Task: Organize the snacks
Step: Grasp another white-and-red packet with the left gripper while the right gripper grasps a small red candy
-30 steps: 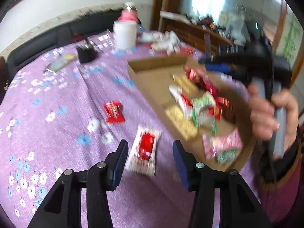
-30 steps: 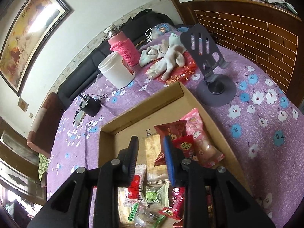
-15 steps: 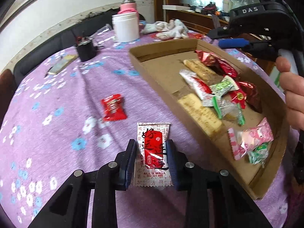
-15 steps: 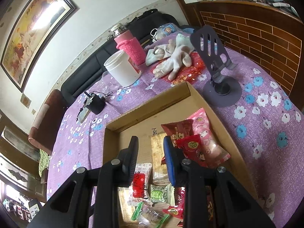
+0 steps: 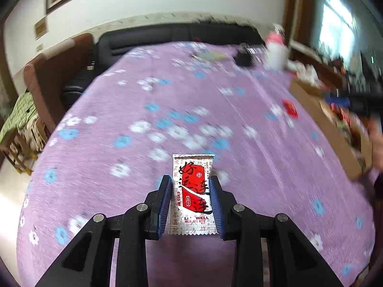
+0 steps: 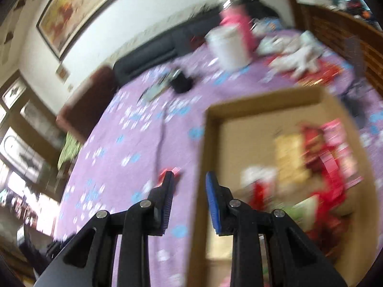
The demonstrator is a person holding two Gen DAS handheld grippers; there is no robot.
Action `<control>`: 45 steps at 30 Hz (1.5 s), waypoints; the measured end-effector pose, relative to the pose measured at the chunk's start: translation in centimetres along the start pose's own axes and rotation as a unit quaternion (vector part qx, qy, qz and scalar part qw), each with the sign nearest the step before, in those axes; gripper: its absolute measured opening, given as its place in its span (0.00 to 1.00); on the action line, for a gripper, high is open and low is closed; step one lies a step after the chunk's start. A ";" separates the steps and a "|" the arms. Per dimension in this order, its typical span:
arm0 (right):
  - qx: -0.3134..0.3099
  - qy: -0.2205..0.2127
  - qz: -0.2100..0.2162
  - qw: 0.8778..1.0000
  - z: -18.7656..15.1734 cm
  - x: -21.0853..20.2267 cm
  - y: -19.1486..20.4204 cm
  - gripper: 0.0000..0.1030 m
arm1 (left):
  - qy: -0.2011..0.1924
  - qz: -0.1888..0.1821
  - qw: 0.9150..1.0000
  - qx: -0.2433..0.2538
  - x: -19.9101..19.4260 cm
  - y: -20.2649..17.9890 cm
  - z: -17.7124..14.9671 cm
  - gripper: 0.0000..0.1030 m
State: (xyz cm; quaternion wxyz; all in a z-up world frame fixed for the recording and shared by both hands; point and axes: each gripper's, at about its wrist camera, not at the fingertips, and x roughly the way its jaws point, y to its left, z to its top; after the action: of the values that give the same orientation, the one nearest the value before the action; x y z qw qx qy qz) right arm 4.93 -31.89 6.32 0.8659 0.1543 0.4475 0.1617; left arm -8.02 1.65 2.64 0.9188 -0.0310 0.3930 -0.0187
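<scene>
My left gripper [image 5: 191,184] is shut on a white and red snack packet [image 5: 193,192] and holds it above the purple flowered tablecloth [image 5: 167,110]. The cardboard tray [image 5: 320,119] with several snacks lies at the right; a small red snack [image 5: 290,108] lies on the cloth beside it. In the right wrist view my right gripper [image 6: 189,181] is open and empty above the tray's left wall [image 6: 203,157]. The small red snack [image 6: 170,172] shows just beyond its left finger. Several wrapped snacks [image 6: 318,157] lie in the tray. Both views are blurred.
A white tub [image 6: 228,45], a pink bottle [image 6: 237,21], a black object [image 6: 182,83] and white gloves [image 6: 296,55] stand at the table's far side. A dark sofa [image 5: 167,38] and a brown chair [image 5: 47,71] lie beyond the table.
My left gripper has lifted the packet and swung left, away from the tray. My right gripper has moved left, from over the tray's snacks to its left wall, and opened wider.
</scene>
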 end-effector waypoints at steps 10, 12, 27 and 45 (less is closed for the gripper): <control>-0.044 0.060 -0.134 0.988 -0.7 6.4 8.7 0.39 | 0.004 -0.041 0.999 -0.033 0.7 1.4 0.5 0.32; -0.045 0.067 -0.169 0.982 -0.8 8.1 8.9 0.39 | 0.008 -0.044 0.999 -0.032 0.8 1.3 0.7 0.32; -0.053 0.075 -0.222 0.971 -0.6 11.3 8.8 0.21 | 0.013 -0.046 0.998 -0.030 1.2 1.2 1.1 0.32; -0.024 0.082 -0.127 0.988 -1.3 8.9 8.7 0.03 | 0.021 -0.031 0.999 -0.037 1.5 1.2 1.2 0.32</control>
State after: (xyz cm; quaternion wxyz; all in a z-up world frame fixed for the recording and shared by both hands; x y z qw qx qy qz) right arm 7.45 -20.17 2.72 0.8434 0.0615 0.5286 0.0738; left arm -6.10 2.84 2.26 0.9075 -0.0766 0.4116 -0.0331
